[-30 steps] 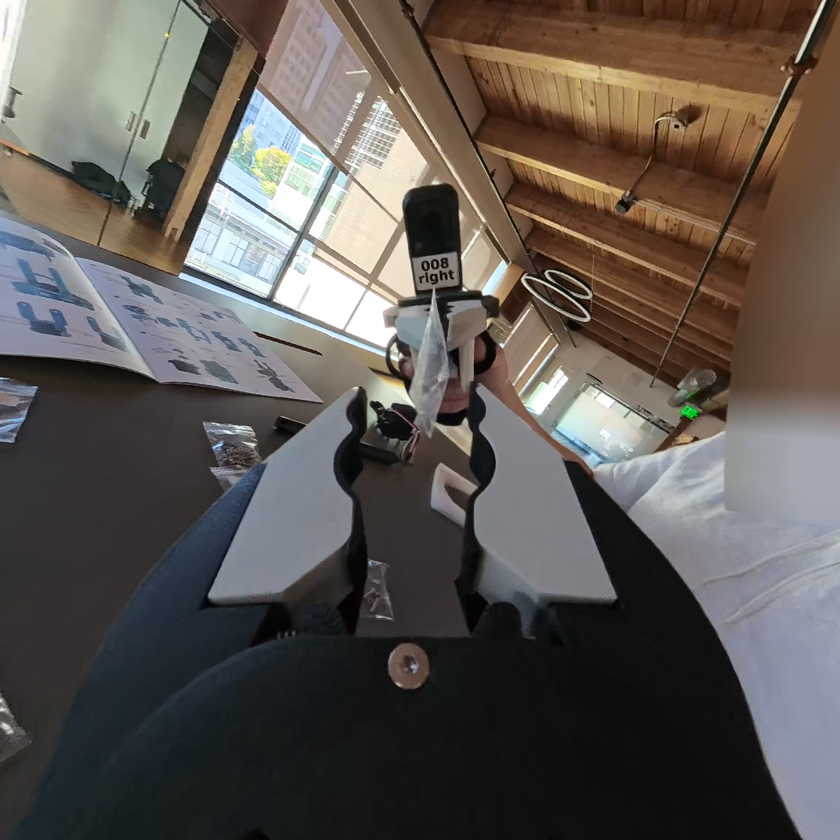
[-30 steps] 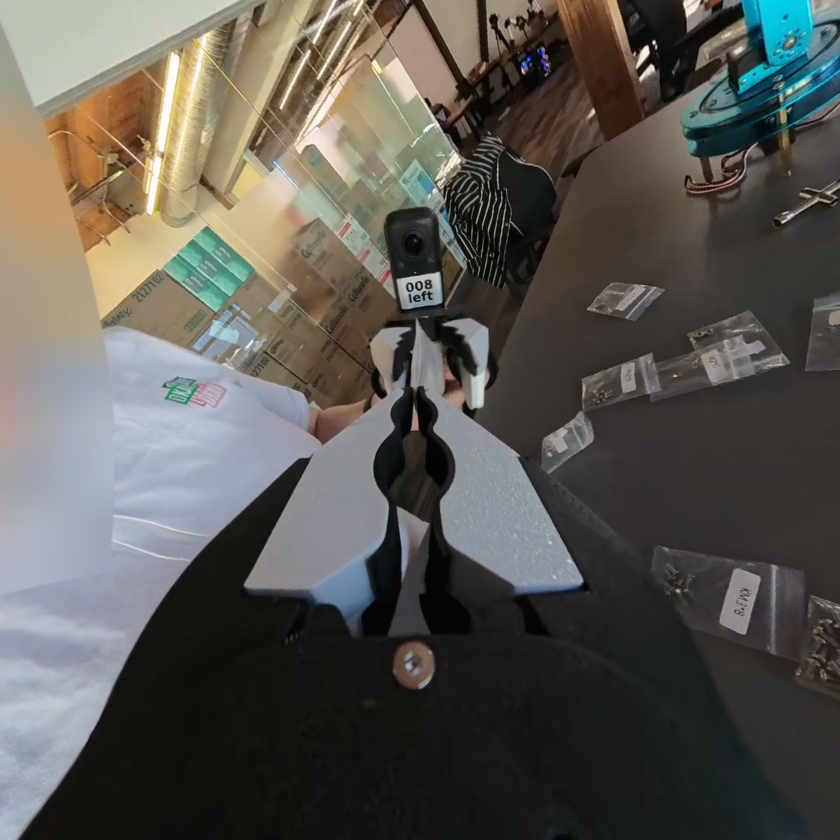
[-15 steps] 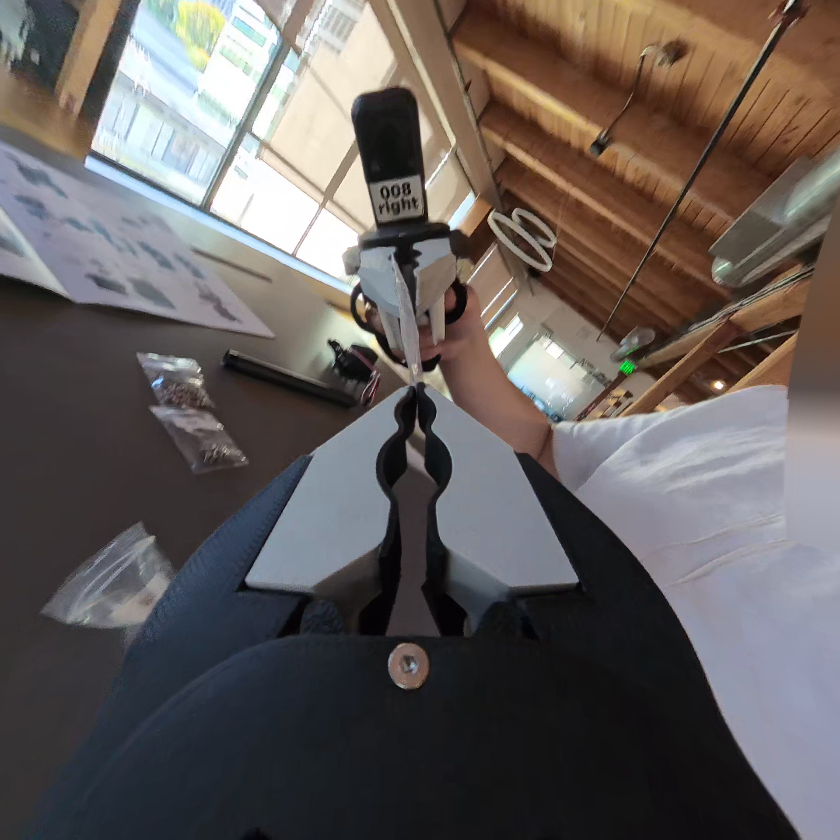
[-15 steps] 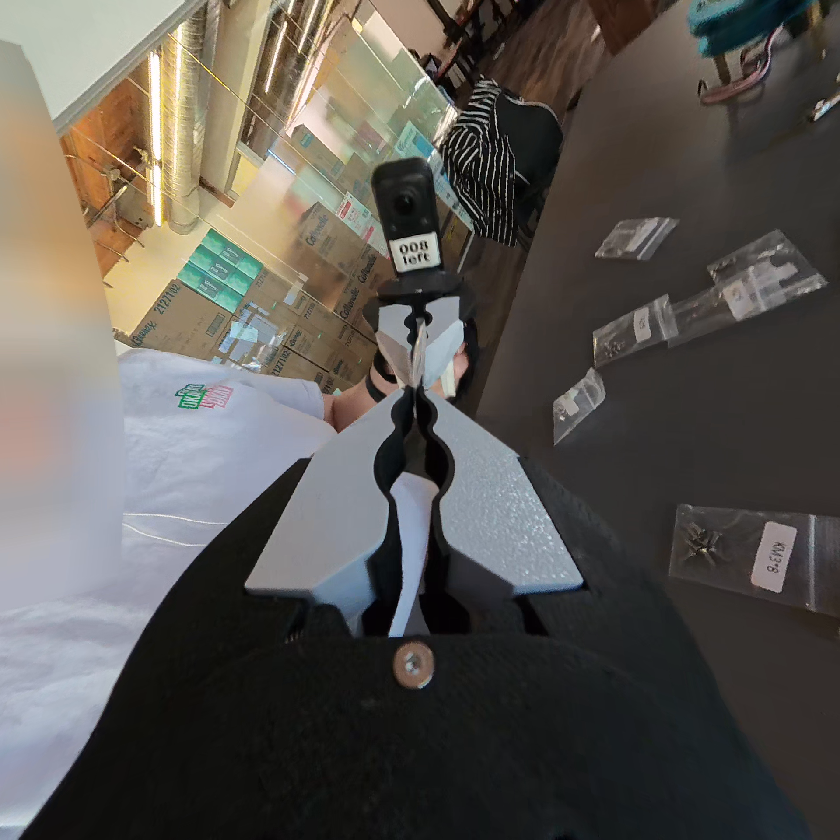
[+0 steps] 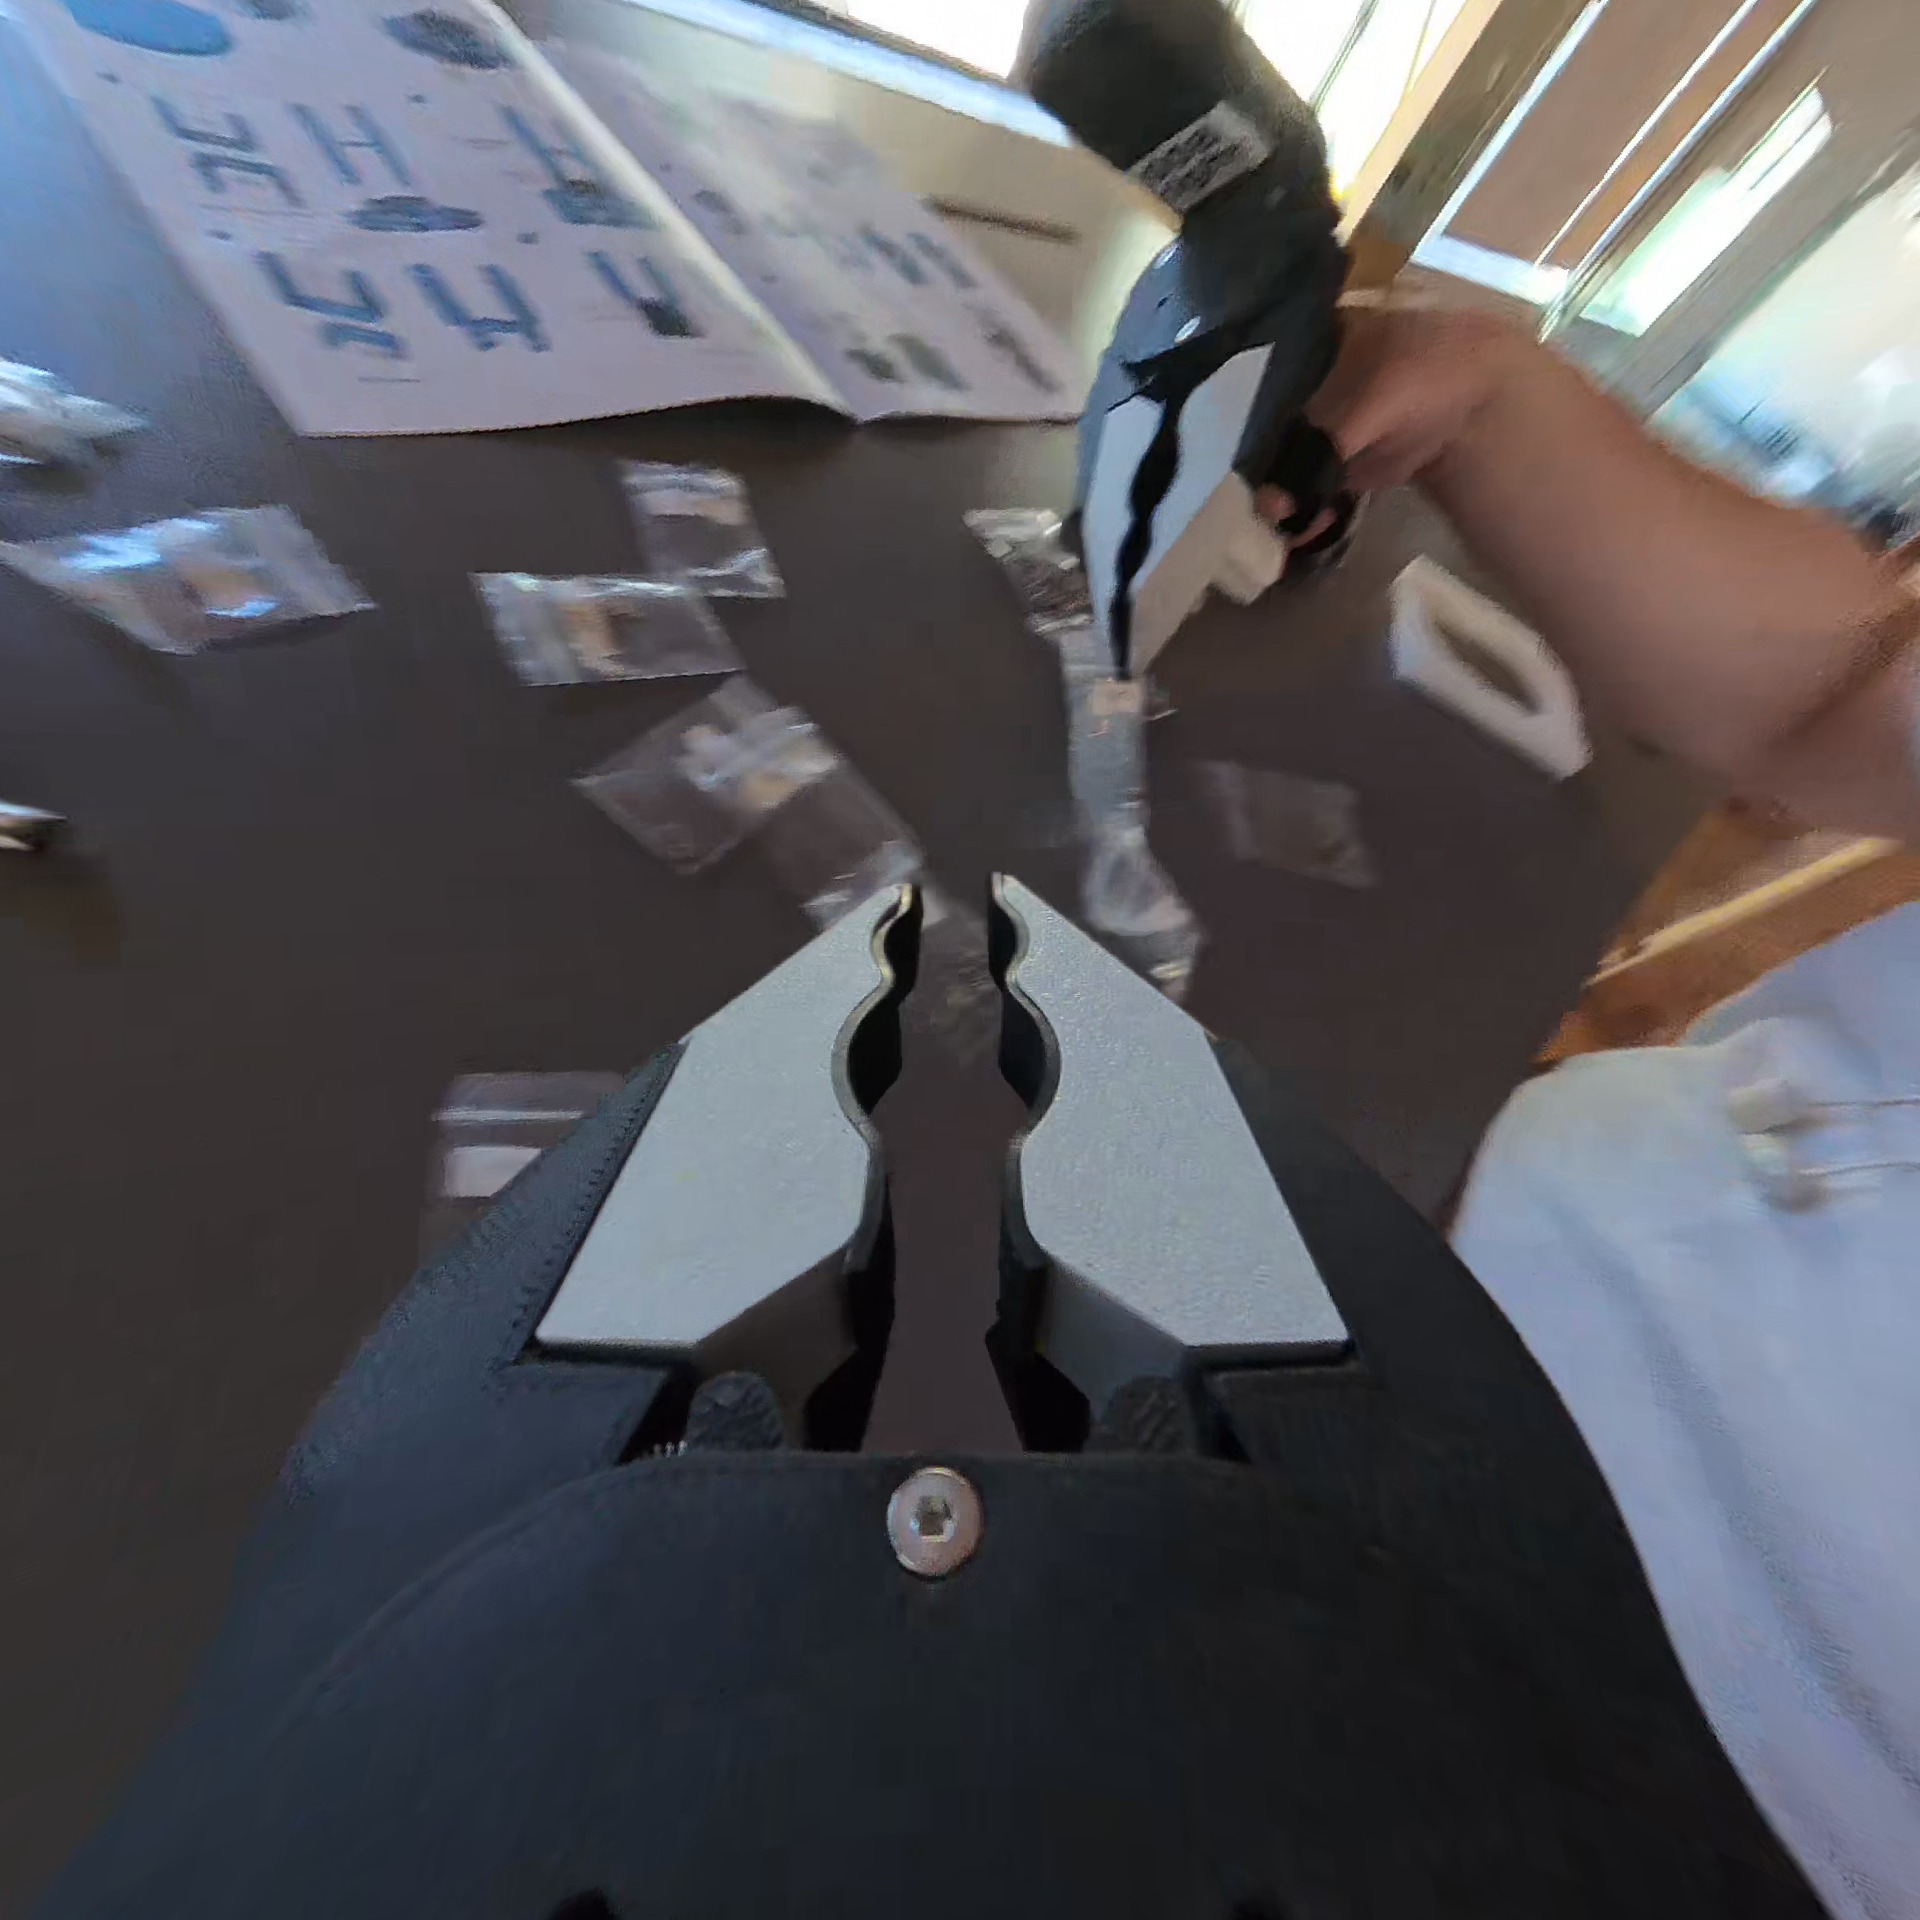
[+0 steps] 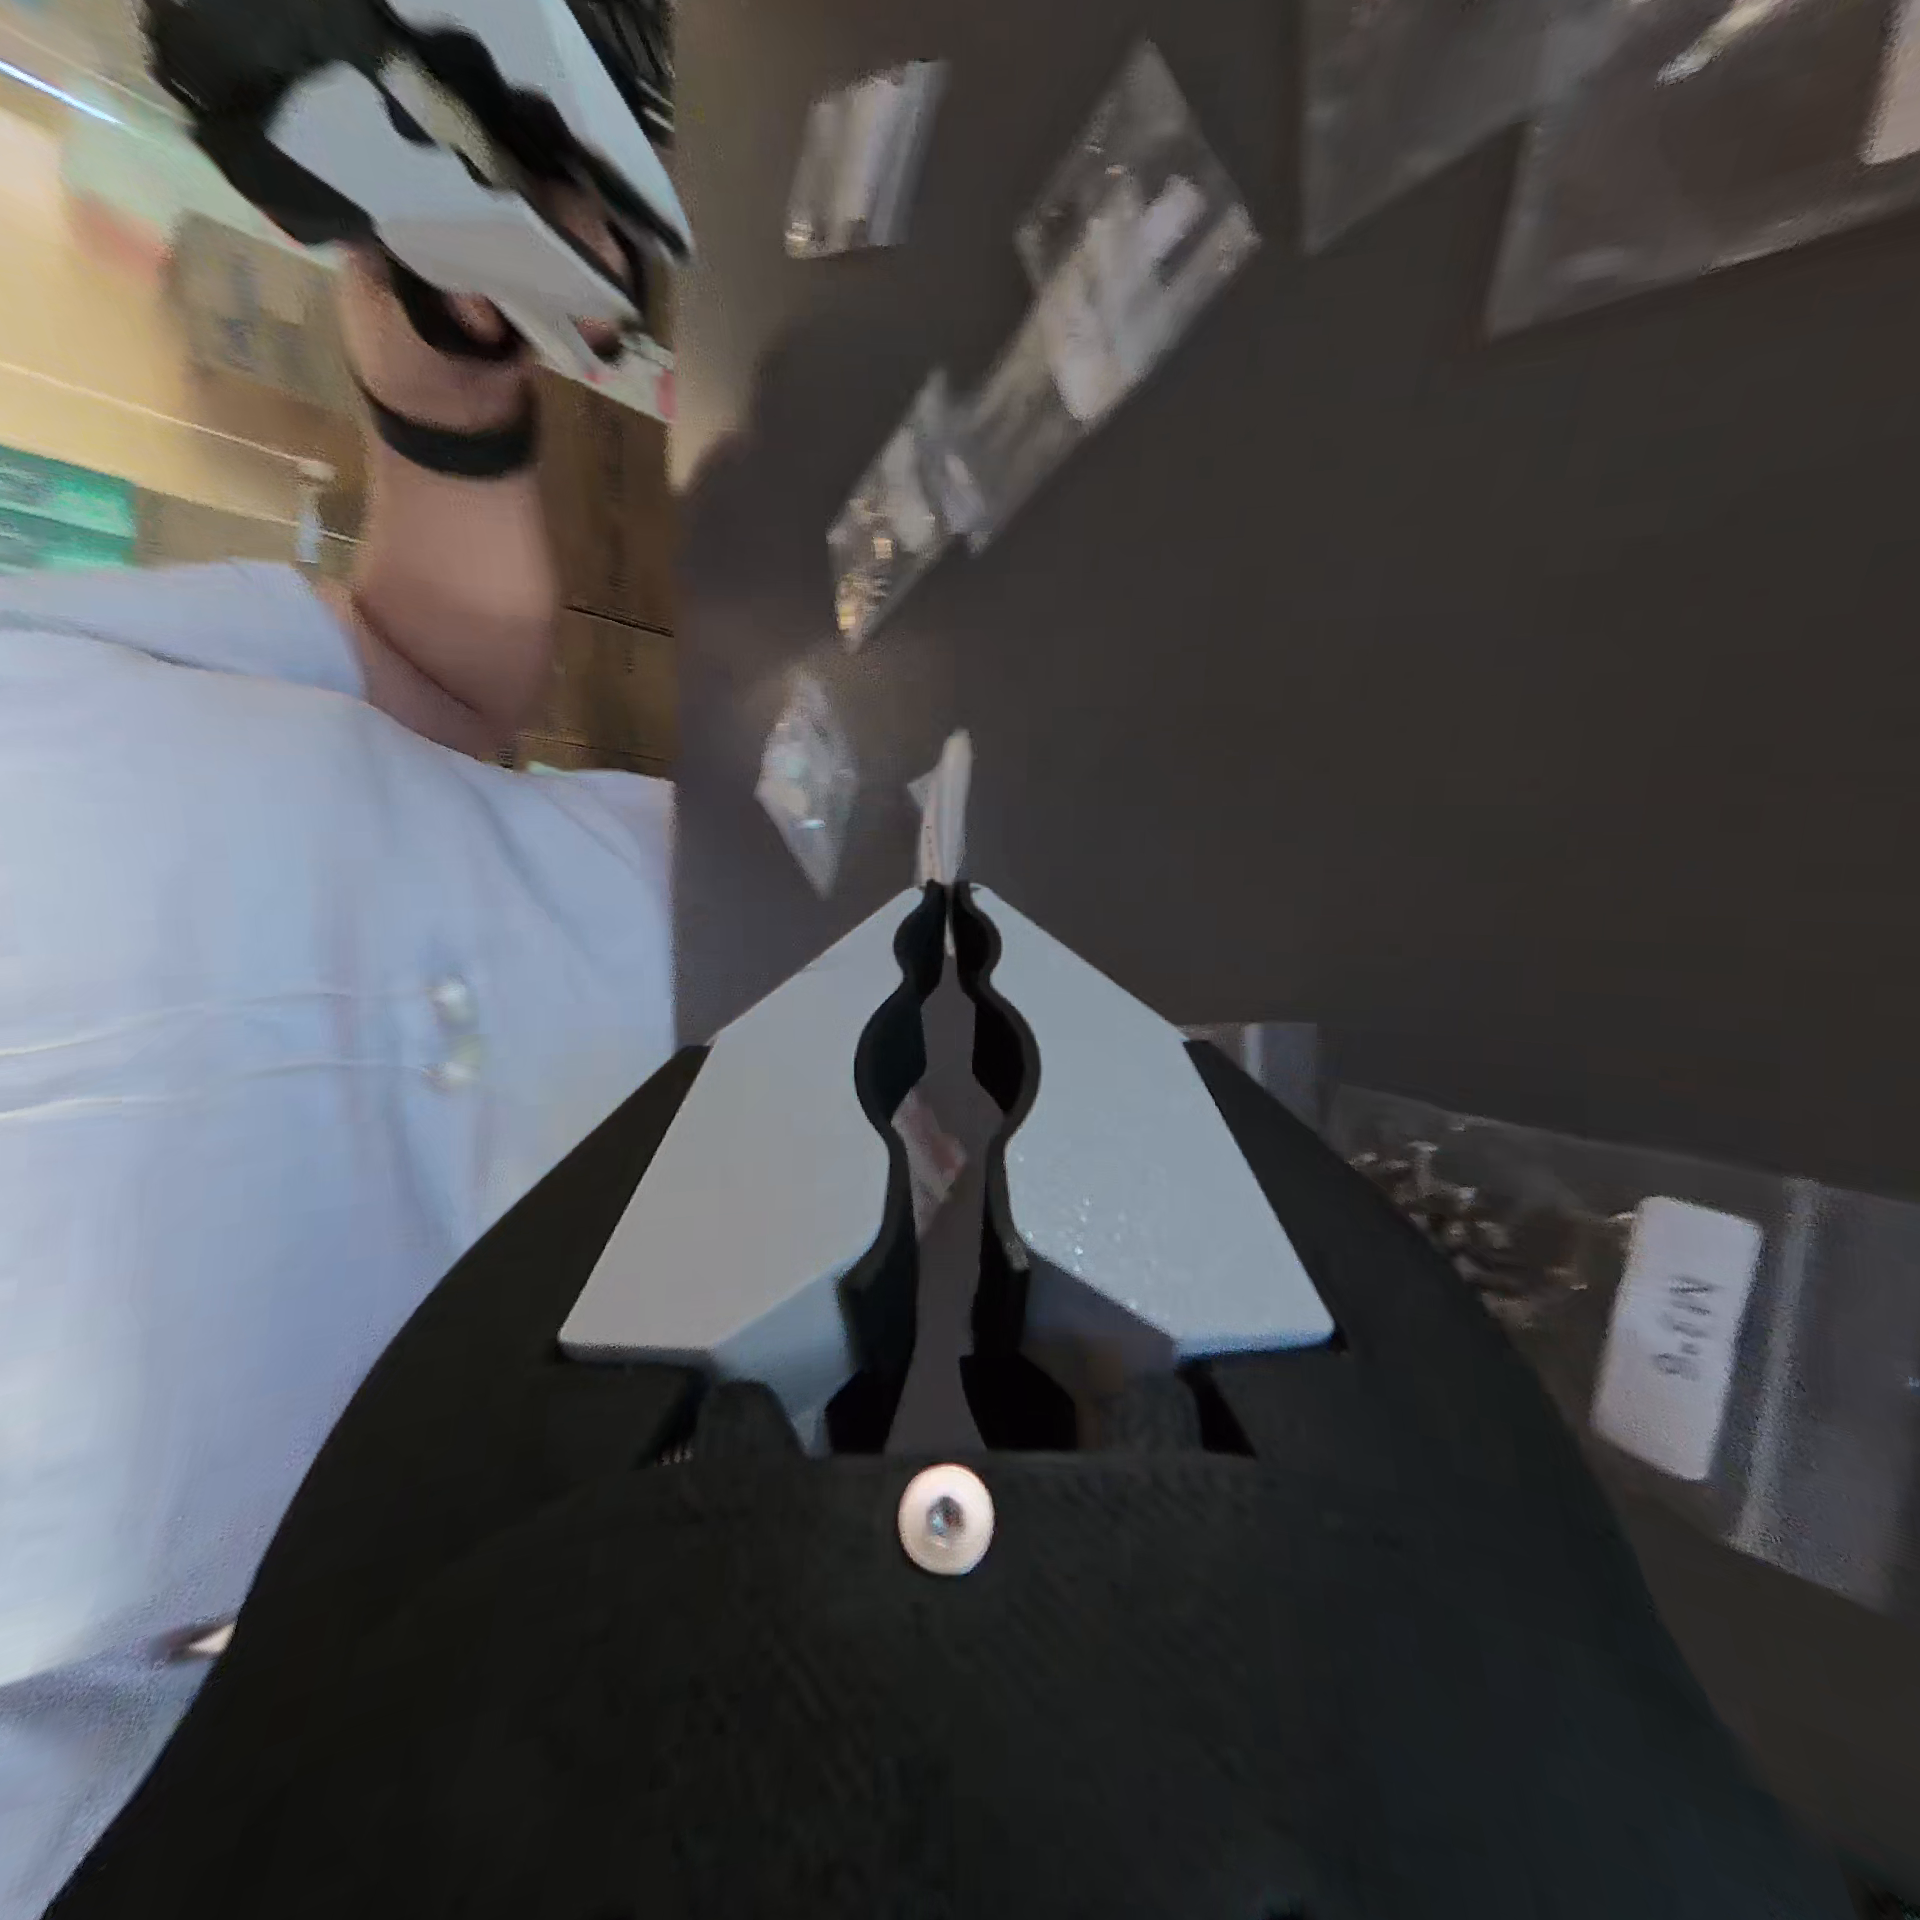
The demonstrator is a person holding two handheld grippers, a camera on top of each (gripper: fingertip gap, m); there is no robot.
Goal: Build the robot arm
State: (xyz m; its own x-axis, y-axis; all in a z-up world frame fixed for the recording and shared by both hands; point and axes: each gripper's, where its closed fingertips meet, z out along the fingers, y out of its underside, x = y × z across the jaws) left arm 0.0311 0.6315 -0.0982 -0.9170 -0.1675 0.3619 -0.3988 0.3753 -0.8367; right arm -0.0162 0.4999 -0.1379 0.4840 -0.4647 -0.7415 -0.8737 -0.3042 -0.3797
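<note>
My right gripper [image 6: 948,891] is shut on a small clear plastic bag [image 6: 948,805] whose top edge sticks out past the fingertips. In the left wrist view the right gripper [image 5: 1127,665] points down at the dark table [image 5: 312,935], with the bag [image 5: 1127,894] hanging below it. My left gripper [image 5: 954,902] is a little open and empty, low over the table just left of the hanging bag. It also shows blurred at the top left of the right wrist view [image 6: 623,270].
Several small clear parts bags [image 5: 613,623] [image 6: 1132,249] lie scattered on the table, one with a white label [image 6: 1662,1340]. An open printed booklet [image 5: 520,260] lies at the back. A white block [image 5: 1486,675] sits at right. The person's white shirt [image 5: 1714,1351] is close by.
Half a second ago both grippers pinched the bag in the air. Now the left has opened and let go, and both have swung down towards the table. The right still holds the bag.
</note>
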